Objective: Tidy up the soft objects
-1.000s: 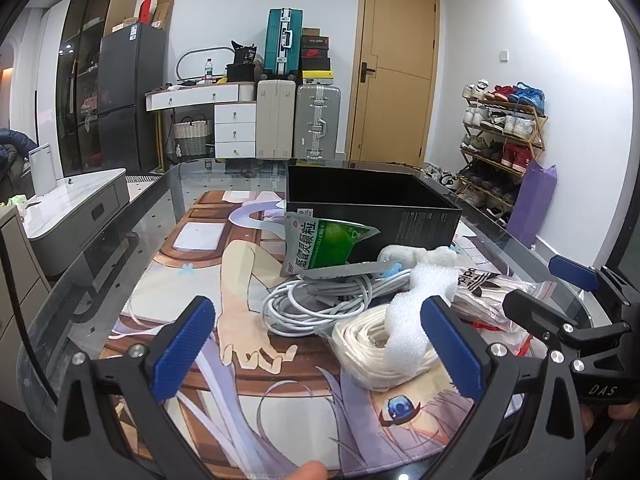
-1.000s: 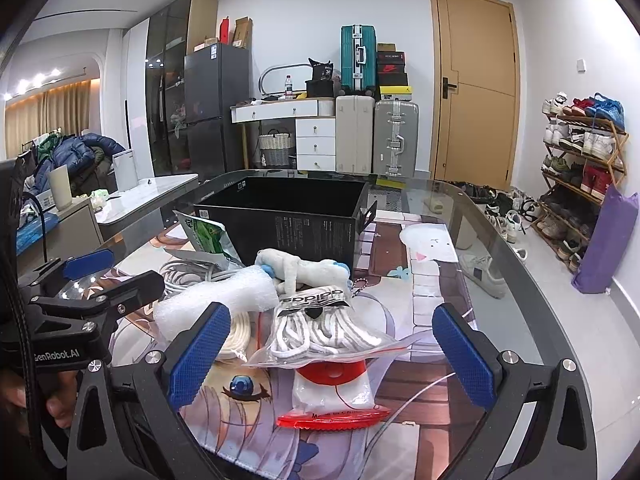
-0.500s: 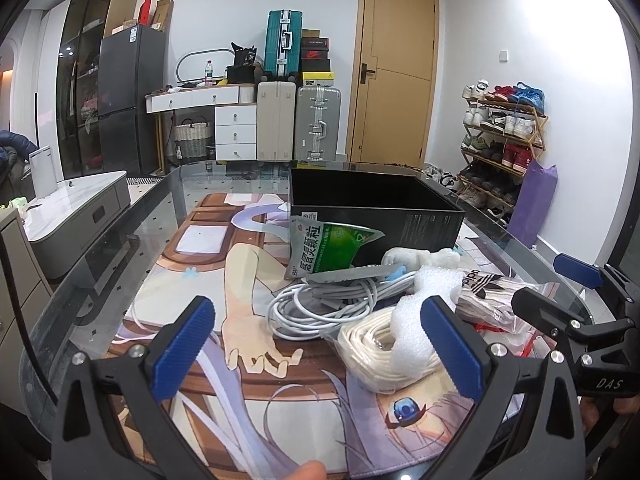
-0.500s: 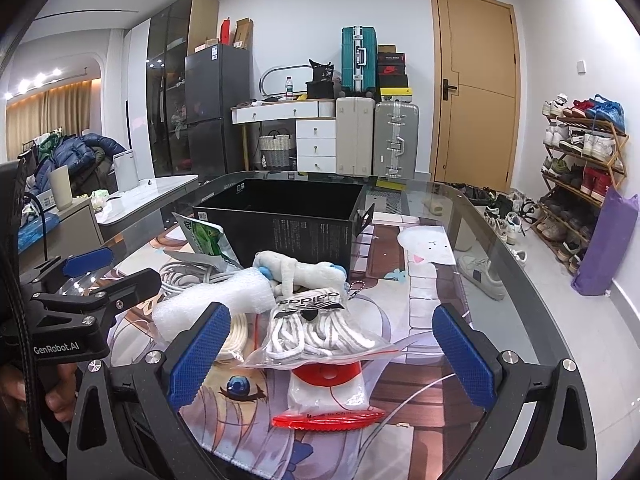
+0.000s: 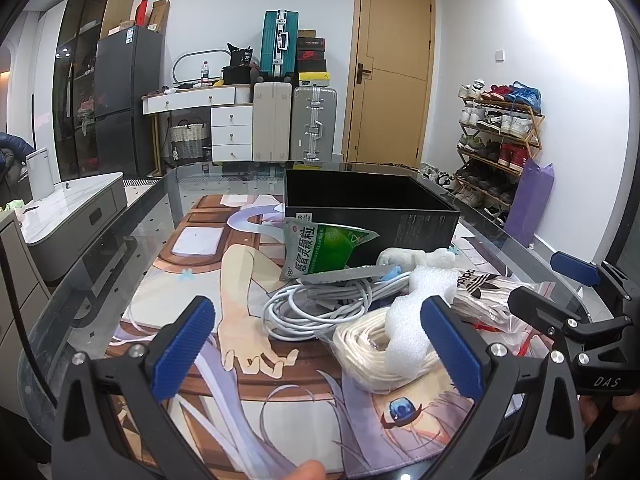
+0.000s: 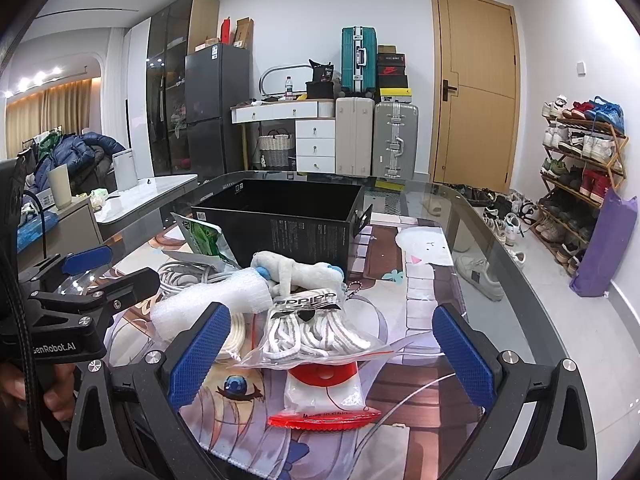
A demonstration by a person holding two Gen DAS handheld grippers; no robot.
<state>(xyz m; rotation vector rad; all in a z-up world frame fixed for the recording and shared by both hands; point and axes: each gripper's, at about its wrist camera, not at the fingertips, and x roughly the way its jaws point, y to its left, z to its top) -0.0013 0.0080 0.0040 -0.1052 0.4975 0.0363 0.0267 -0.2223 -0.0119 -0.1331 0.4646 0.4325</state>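
Observation:
A pile of soft items lies on the printed mat in front of a black open box (image 5: 372, 204) (image 6: 280, 216). It holds a green medicine pouch (image 5: 320, 250) (image 6: 204, 238), a coiled white cable (image 5: 320, 308), a cream rope bundle (image 5: 376, 352), a white foam piece (image 5: 412, 320) (image 6: 212, 304), a white plush toy (image 6: 296, 272) and bagged white socks (image 6: 316, 328) (image 5: 488, 292). My left gripper (image 5: 320, 344) is open, low before the cable and rope. My right gripper (image 6: 332, 356) is open around the socks bag, above a red-sealed bag (image 6: 324, 400).
The glass table's curved rim (image 6: 532, 292) drops to the floor on the right, where a shoe rack (image 6: 580, 168) and a purple bag (image 6: 604, 248) stand. Suitcases (image 5: 296, 120) and a drawer unit (image 5: 232, 128) line the far wall. A hand (image 6: 24, 392) holds the left gripper.
Both views shift only slightly: the left gripper has drifted a little left, so the pile sits further right in its view. Both grippers stay open and nothing in the pile has moved.

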